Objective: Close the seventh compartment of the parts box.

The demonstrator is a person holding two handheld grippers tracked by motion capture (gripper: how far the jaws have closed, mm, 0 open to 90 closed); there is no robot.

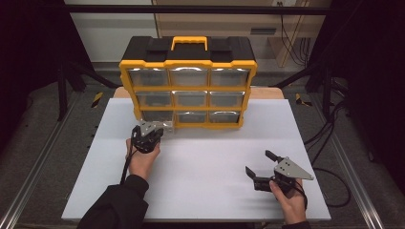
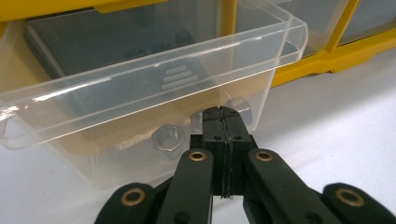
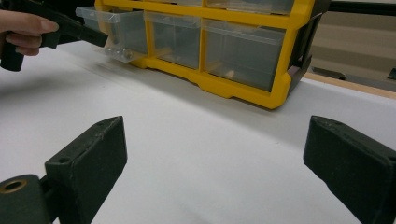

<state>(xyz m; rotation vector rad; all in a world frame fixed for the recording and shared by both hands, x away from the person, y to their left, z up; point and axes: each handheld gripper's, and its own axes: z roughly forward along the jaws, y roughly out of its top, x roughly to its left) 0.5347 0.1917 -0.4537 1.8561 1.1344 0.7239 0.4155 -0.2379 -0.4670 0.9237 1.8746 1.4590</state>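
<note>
Two grippers are seen over the white bench (image 1: pixel 200 191). Nearest, the right gripper (image 1: pixel 260 167) is held low with its jaws spread wide and nothing between them. Farther on, the left gripper (image 2: pixel 222 119) is pressed together at the front wall of the drawer (image 2: pixel 140 88), which is drawn partway out of the bottom-left slot of the cabinet (image 1: pixel 187 62). Nuts (image 2: pixel 166 137) are seen inside. Whether opening or closing is under way cannot be told.
</note>
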